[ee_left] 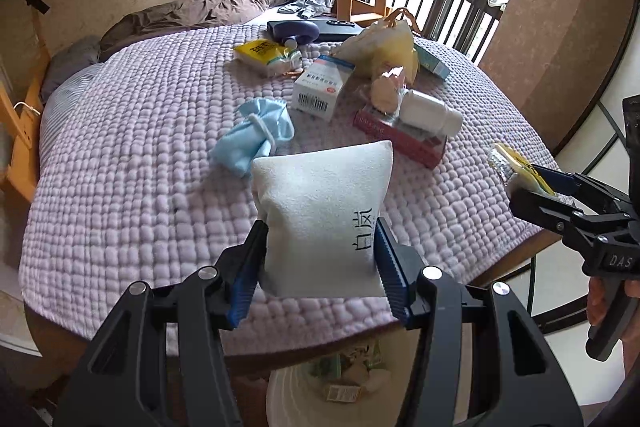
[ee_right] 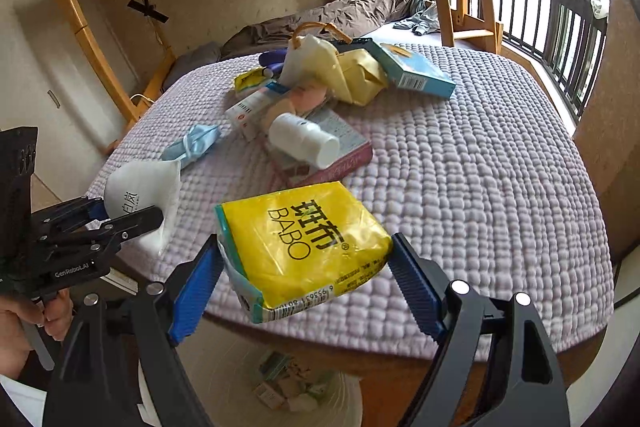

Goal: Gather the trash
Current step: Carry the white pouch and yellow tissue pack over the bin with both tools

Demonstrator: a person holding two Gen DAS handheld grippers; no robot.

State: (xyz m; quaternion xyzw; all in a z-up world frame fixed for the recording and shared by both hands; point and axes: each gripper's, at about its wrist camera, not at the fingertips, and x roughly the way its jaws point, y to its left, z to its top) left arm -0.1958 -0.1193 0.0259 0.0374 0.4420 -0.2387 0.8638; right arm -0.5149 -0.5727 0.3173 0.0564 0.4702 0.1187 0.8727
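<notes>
My left gripper is shut on a white padded pouch with black characters, held above the near edge of the table. It also shows in the right wrist view. My right gripper is shut on a yellow BABO tissue pack, held over the table's near edge; the pack also shows in the left wrist view. A white bin with scraps in it stands on the floor below both grippers and also shows in the left wrist view.
On the lilac quilted tablecloth lie a crumpled blue mask, a white medicine box, a white bottle on a red box, a second yellow pack, a yellow bag and a blue box. A bunk bed stands behind.
</notes>
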